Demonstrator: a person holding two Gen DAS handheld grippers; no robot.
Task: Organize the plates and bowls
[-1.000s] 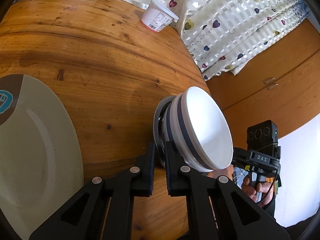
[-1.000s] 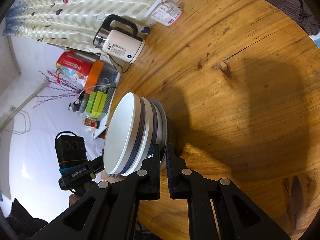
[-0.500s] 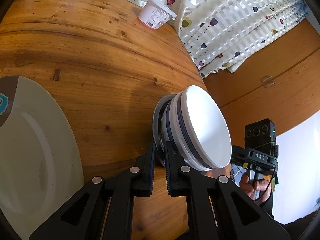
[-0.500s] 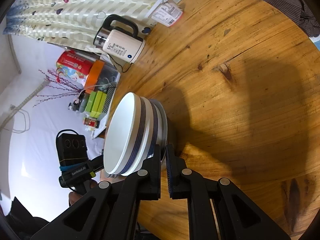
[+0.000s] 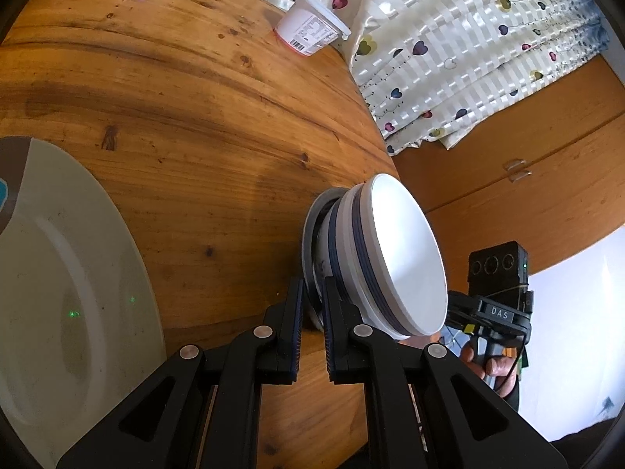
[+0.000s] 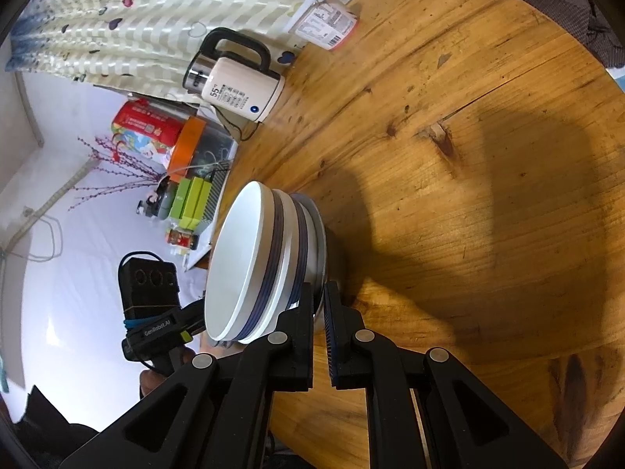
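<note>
A stack of white bowls with dark blue bands (image 5: 390, 258) sits on a grey plate near the edge of the round wooden table (image 5: 195, 117). My left gripper (image 5: 312, 293) is shut on the rim of that grey plate from one side. My right gripper (image 6: 318, 293) is shut on the plate rim (image 6: 318, 234) from the opposite side, with the bowl stack (image 6: 250, 265) just left of its fingers. A large pale green plate (image 5: 58, 293) lies on the table at the left of the left wrist view.
A yogurt tub (image 5: 310, 31) lies at the table's far edge by the heart-print curtain (image 5: 468, 39). A white kettle (image 6: 238, 82) stands at the table's edge. A shelf with boxes and jars (image 6: 183, 179) is beyond it. A dark cloth (image 6: 554, 4) lies at the far right.
The left wrist view has shifted slightly, with the yogurt tub and kettle sliding toward the top. The bowl stack stays held between both grippers in the same place.
</note>
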